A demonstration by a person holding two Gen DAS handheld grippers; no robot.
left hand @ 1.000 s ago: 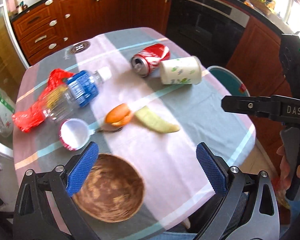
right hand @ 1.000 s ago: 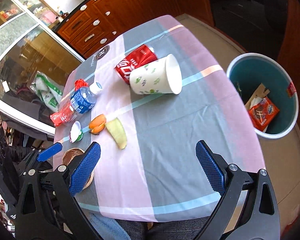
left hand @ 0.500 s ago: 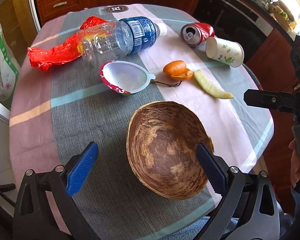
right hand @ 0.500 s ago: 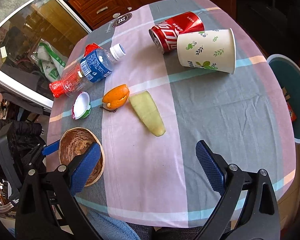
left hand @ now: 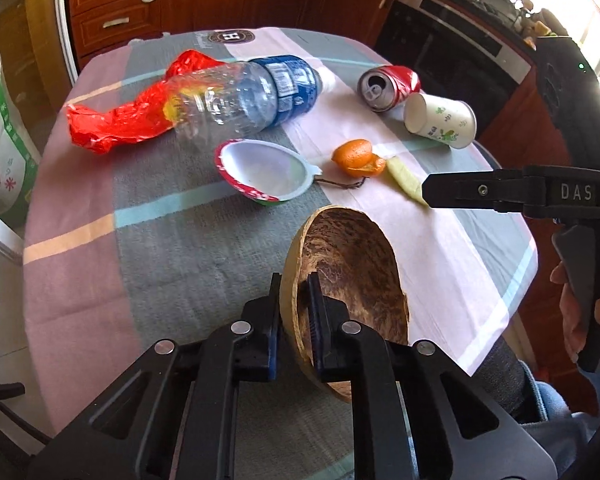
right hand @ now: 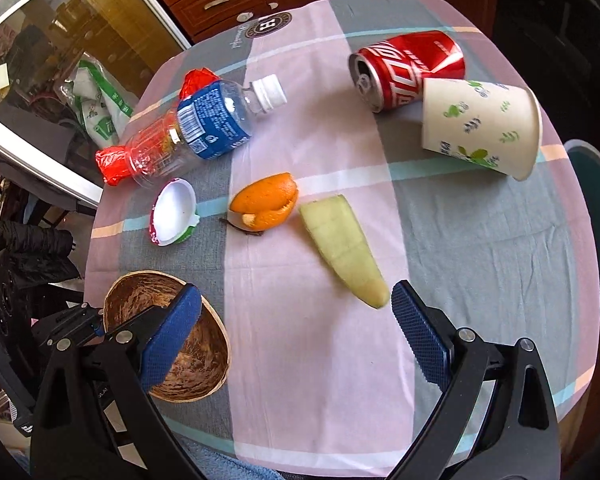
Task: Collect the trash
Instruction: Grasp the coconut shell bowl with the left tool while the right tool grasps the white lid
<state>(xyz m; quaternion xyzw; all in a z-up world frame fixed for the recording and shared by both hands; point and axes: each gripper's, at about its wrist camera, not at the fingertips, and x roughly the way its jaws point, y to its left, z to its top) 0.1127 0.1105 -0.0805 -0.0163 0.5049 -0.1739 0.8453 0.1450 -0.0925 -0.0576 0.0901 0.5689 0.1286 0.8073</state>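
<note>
Coconut shell (left hand: pixel 352 264), empty, rim in left gripper (left hand: pixel 294 300) jaws

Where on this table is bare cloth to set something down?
Free: the near right quarter, bordered by the pale green peel strip, the white paper cup and the table edge. Crowded: the far left, around the clear plastic bottle and white yoghurt tub.
</note>
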